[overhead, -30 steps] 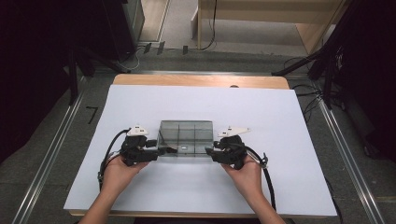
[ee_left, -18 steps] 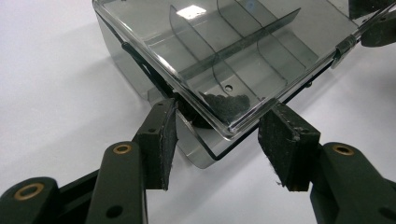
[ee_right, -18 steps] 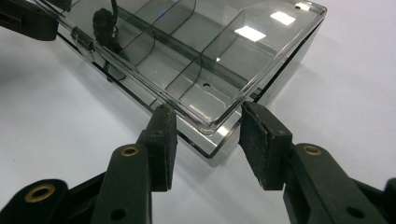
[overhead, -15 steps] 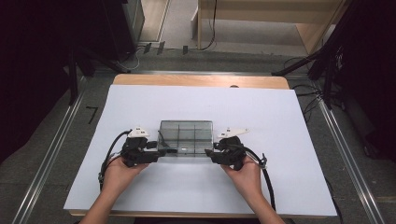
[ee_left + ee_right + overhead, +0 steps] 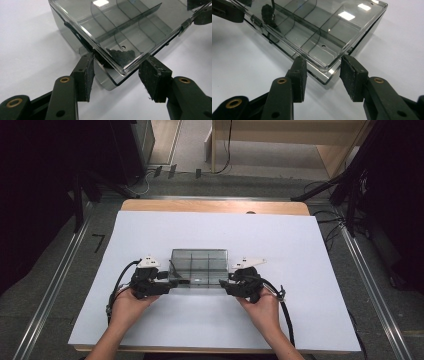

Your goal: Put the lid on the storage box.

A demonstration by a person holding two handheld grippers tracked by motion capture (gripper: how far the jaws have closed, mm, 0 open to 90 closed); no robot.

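Note:
A smoky clear plastic box (image 5: 199, 265) with inner dividers and a shut lid lies on the white table (image 5: 310, 260), its long side toward the person. My left gripper (image 5: 172, 282) straddles its near left corner. In the left gripper view (image 5: 120, 61) both pads touch the box (image 5: 120, 30) at that corner. My right gripper (image 5: 225, 284) straddles the near right corner. In the right gripper view (image 5: 322, 60) its pads likewise rest against the box (image 5: 317, 27). A small latch tab (image 5: 185, 25) sits on the front edge between the two grippers.
The white sheet leaves bare room on all sides of the box. A wooden table edge (image 5: 215, 206) shows at the far side, and metal rails (image 5: 55, 285) run along both flanks. Cables (image 5: 287, 320) trail from both grippers toward the person.

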